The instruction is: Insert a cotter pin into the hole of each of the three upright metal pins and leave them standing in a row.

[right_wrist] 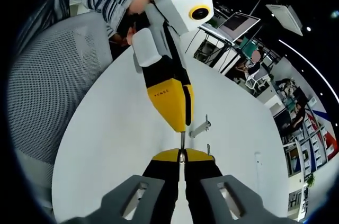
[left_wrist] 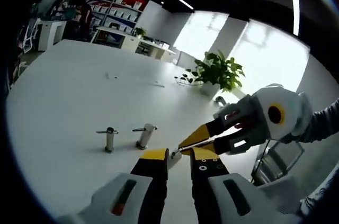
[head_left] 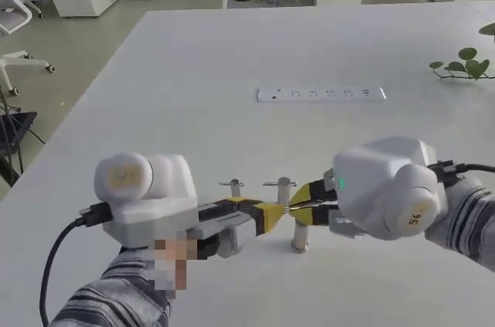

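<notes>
Jaws of the left gripper (left_wrist: 177, 156) clamp the third pin (head_left: 299, 243) near its top, those of the right gripper (right_wrist: 181, 155) pinch a cotter pin (right_wrist: 182, 140) against it, beside two pins (left_wrist: 109, 138) (left_wrist: 144, 135) standing on the table (head_left: 232, 110).

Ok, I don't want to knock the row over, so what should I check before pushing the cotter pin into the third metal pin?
1. Right gripper tongs shut on the cotter pin: ok.
2. Cotter pin tip lined up with the hole in the third metal pin: cannot tell, the tongs hide the hole.
3. Left gripper steadying that pin: cannot tell.
4. Third pin's base on the table: ok.
5. First pin and second pin standing, crosspieces through them: ok.
</notes>
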